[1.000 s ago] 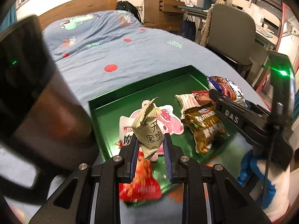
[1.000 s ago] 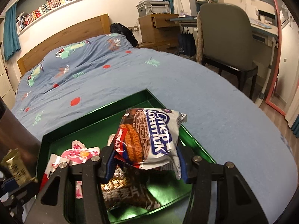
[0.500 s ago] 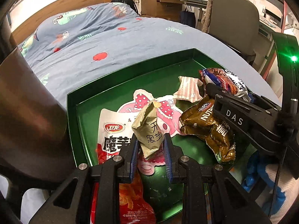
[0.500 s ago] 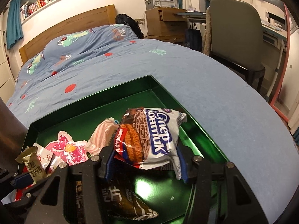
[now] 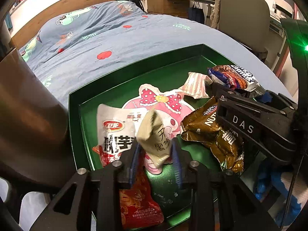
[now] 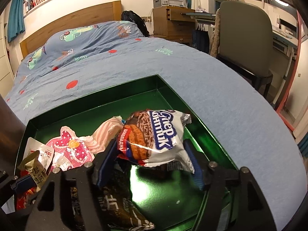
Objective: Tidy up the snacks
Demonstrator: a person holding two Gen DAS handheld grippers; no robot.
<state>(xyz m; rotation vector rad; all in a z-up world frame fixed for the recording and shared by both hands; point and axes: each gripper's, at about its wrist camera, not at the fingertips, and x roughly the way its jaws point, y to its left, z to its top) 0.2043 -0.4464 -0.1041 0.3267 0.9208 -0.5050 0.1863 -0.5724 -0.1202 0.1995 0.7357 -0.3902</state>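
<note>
Currently both grippers sit over green tray (image 5: 80, 127) resting on blue-covered bed (image 5: 119, 38). L gripper (image 5: 156, 159): jaws opening, beige sachet (image 5: 156, 136) upright betw. them; pads look just off its sides, contact not certain. R gripper (image 6: 152, 165): jaws opening to wide spread, white/blue cookie pack (image 6: 154, 136) betw. them, left pad near pack's edge, right pad clear of it; pack tilted above tray's right part. In tray: pink bow-print packet (image 5: 159, 100) at centre, white/red pouch (image 5: 115, 132) to its left, striped wrapper (image 5: 196, 84) farther back, gold-brown bag (image 5: 211, 138) to the right, partly under R gripper.
</note>
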